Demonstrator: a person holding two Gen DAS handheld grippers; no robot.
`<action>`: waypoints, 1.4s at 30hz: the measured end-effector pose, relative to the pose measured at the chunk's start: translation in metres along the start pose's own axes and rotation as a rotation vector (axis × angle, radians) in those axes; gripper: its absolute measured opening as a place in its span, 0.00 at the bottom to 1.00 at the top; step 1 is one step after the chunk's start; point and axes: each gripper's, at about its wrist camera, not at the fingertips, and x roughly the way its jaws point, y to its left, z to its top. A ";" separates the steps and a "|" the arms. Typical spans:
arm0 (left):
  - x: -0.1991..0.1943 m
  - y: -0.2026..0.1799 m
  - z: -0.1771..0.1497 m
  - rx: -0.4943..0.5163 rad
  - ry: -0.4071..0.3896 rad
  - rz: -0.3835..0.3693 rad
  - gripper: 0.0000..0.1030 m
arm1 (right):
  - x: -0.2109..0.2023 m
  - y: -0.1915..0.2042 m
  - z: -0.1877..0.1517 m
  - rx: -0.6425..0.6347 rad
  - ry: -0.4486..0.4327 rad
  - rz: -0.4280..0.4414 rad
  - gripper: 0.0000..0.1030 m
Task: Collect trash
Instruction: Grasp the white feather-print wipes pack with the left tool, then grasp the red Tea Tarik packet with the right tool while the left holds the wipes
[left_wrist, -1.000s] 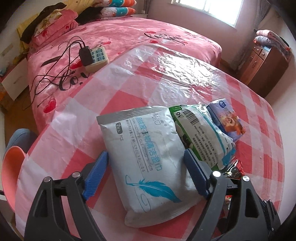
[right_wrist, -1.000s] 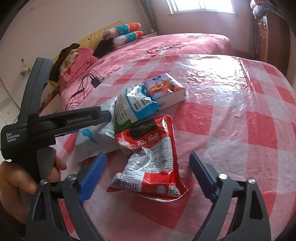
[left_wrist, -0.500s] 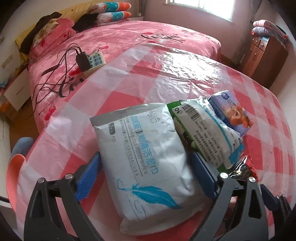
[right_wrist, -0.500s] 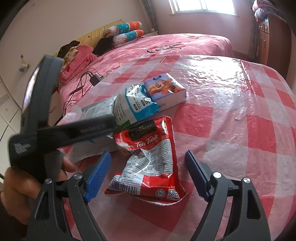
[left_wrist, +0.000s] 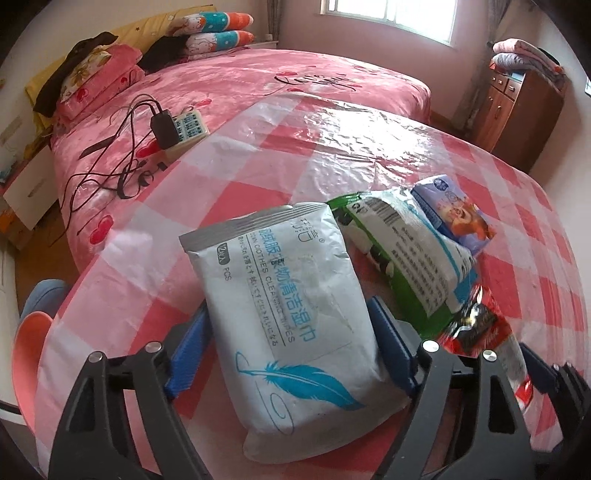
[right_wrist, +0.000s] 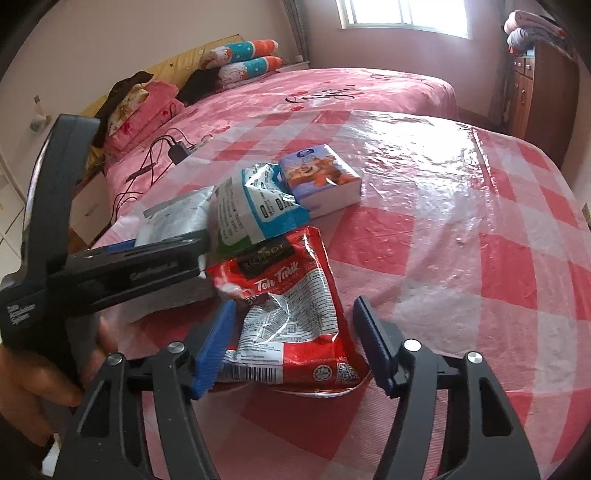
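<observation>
Nearest the cameras, both grippers straddle trash on the checked tablecloth (right_wrist: 461, 229). L gripper (left_wrist: 288, 347) has just been closing w/ the white wipes pack (left_wrist: 295, 295) between its blue pads; pads look to touch or nearly touch the pack's sides – can't tell if they truly press, so call it unclenched for now. R gripper (right_wrist: 291, 343) has just been closing too, around the red snack bag (right_wrist: 291, 306), just right of the wipes pack; its left pad looks close to the crinkled foil, right pad stands clearly off, so not grasping yet. To do this step well, I'd say: finish squeezing across the pack's narrow width, low near its bottom end, and squeeze firm – soft pouch may bulge and slip. Red bag is flat and slick; better pinch a raised wrinkle than scrape the cloth. Past the wipes pack, to its right: green-and-white pouch (left_wrist: 402, 251), leaning partly over it, then a tissue box (right_wrist: 325, 181) beyond. Count – 1 wipes pack, 1 red bag, 1 green pouch, 1 box; 2 grippers. No bin in view.
</observation>
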 end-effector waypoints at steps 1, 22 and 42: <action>-0.001 0.002 -0.001 0.002 0.001 -0.001 0.79 | 0.000 0.001 -0.001 -0.006 0.001 0.000 0.59; -0.059 0.052 -0.067 0.097 -0.022 -0.070 0.79 | -0.009 0.000 -0.007 0.030 -0.010 0.061 0.49; -0.072 0.094 -0.092 0.102 -0.033 -0.140 0.79 | 0.010 0.040 -0.010 -0.155 0.034 -0.149 0.56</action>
